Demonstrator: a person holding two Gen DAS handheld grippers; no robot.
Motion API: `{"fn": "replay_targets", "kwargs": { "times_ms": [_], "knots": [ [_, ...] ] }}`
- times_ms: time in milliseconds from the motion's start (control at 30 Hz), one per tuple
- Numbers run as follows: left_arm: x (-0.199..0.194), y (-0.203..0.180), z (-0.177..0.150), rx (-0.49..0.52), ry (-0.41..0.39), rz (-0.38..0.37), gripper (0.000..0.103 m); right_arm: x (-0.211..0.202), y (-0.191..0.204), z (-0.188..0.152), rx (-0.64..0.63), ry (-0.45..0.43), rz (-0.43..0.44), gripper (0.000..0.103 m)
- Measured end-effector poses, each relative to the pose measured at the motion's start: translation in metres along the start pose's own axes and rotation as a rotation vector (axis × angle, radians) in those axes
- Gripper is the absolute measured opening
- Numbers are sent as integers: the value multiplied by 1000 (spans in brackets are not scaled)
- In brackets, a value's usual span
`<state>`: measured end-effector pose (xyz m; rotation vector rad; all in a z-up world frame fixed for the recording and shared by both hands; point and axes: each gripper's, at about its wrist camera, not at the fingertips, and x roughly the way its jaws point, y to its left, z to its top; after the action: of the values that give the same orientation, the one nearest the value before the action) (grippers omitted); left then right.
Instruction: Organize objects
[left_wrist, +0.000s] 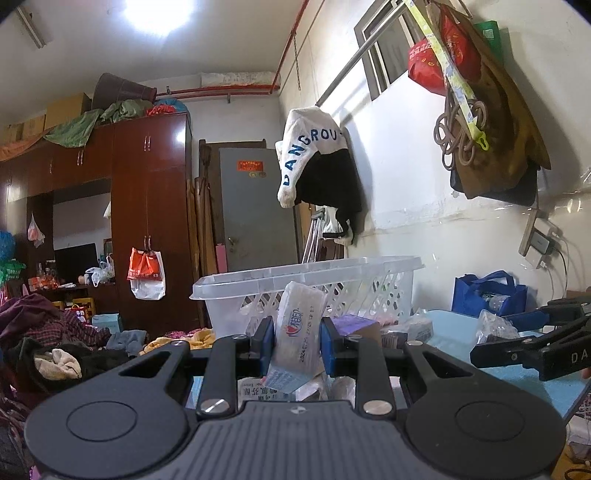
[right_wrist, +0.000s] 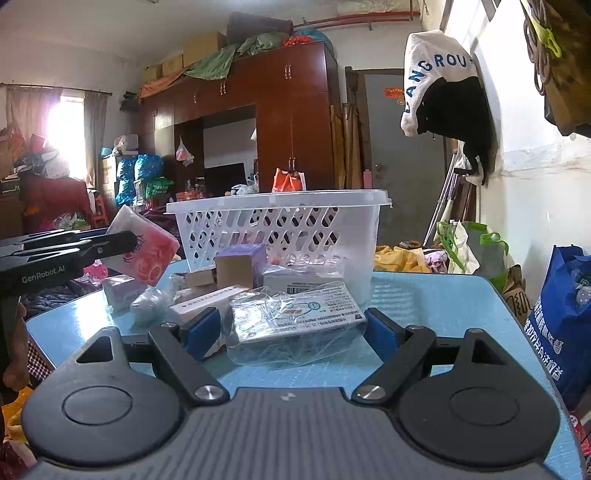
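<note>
Above the blue table (right_wrist: 424, 295), the left gripper (left_wrist: 297, 345) has its fingers clamped on one tissue pack (left_wrist: 297, 332), white plastic with pink flowers and printed text, tilted, lifted before one white lattice basket (right_wrist: 280, 229). The right gripper (right_wrist: 291, 332) has fingers apart either side of one clear-wrapped box (right_wrist: 295, 317) lying on the table.

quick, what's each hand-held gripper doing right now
Left hand-held gripper: closed on a tissue pack, held up off the table.
Right hand-held gripper: open, pads either side of a plastic-wrapped box on the blue table, not gripping.
</note>
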<state>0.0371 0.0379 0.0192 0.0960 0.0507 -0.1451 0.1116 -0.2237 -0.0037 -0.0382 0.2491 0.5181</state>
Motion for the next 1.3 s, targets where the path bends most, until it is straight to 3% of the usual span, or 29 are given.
{"fn": "replay_targets", "kwargs": {
  "times_ms": [1300],
  "knots": [
    [-2, 8, -1, -26, -7, -3, 30, -5, -4, 2, 4, -7, -15, 86]
  ]
}}
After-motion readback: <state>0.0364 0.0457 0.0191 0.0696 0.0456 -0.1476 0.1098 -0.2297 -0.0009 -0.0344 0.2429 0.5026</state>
